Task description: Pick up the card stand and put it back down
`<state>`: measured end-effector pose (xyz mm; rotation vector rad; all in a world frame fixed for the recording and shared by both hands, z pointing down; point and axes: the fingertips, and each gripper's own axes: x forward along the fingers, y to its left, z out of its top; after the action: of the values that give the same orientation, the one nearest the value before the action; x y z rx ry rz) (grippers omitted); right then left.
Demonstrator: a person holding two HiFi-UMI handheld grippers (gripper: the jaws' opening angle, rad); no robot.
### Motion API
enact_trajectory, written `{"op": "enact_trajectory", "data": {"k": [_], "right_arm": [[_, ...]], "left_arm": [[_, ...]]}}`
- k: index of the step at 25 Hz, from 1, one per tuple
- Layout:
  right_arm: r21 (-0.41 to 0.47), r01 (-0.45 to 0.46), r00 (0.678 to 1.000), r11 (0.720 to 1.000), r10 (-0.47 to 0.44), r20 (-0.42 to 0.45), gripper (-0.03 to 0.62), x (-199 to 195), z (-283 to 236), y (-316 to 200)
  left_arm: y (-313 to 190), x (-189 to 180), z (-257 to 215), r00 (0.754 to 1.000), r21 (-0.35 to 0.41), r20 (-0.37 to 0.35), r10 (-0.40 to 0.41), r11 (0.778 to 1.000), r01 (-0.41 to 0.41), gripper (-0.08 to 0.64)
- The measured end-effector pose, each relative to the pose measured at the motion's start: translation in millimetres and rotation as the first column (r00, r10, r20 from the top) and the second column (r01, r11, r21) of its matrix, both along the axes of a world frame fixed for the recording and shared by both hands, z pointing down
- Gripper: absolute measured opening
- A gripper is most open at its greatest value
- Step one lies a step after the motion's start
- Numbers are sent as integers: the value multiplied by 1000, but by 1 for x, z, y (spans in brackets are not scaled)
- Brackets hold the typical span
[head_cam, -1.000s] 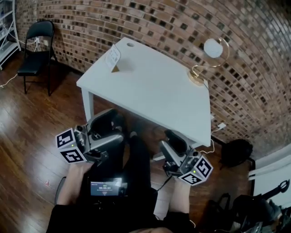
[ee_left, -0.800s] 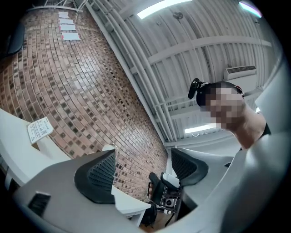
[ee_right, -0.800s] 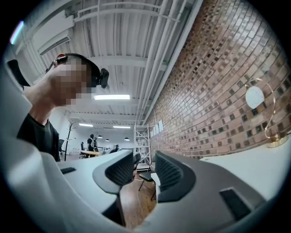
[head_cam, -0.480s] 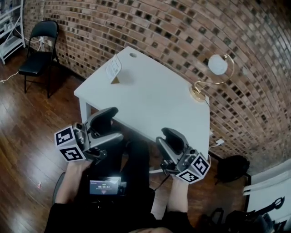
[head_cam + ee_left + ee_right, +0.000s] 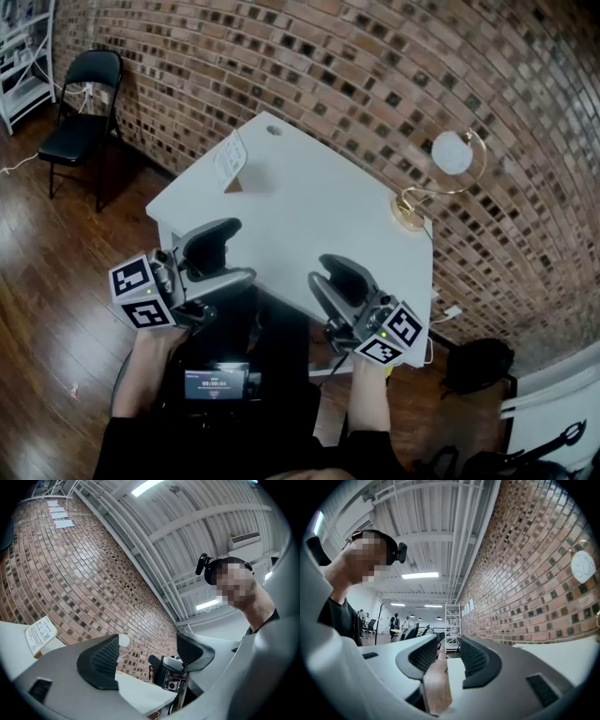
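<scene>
The card stand (image 5: 231, 161), a white printed card held tilted on a small tan triangular base, stands on the tabletop (image 5: 319, 216) near its far left corner, close to the left edge.

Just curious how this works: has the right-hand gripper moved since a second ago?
Yes. The right gripper has gone forward toward the white table: before, it was just short of the near edge; now its tips overlap it.

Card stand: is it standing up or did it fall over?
Standing up. The card stand sits on its little wooden base near the far corner of the white table, card raised.
</scene>
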<state>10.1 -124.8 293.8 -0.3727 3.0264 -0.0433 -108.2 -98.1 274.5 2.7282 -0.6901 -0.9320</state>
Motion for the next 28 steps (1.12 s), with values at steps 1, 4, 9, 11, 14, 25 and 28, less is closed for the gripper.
{"op": "enact_trajectory", "data": {"k": [1,4,9,11,14,25,28], "right_arm": [[4,4,1000,1000,-4,-6,181,-4,0,-5],[11,16,1000,1000,-15,-27,181,-15,-1,-22],[-8,22,998,1000,-22,-62,181,-34,3,-55],[-14,21,997,1000,-22,-79,181,-44,5,-69],[-23,26,992,999,-29,-119,181,-61,9,-92],[-137,-76,955,988,33,-293,230,-135,67,-191],[-147,-80,948,986,29,-318,232,-159,77,-201]], "left_arm": [[-4,-2,-1,1000,3,5,-6,1000,6,385],[-15,-6,-6,1000,16,13,-25,1000,25,385],[-35,-18,-11,999,37,8,-54,998,53,385],[-45,-24,-12,998,41,5,-67,997,67,385],[-65,-34,-9,995,28,15,-98,995,98,385],[-107,-74,-4,984,-33,-7,-177,984,176,385],[-106,-80,-8,982,-33,-13,-188,982,188,385]]}}
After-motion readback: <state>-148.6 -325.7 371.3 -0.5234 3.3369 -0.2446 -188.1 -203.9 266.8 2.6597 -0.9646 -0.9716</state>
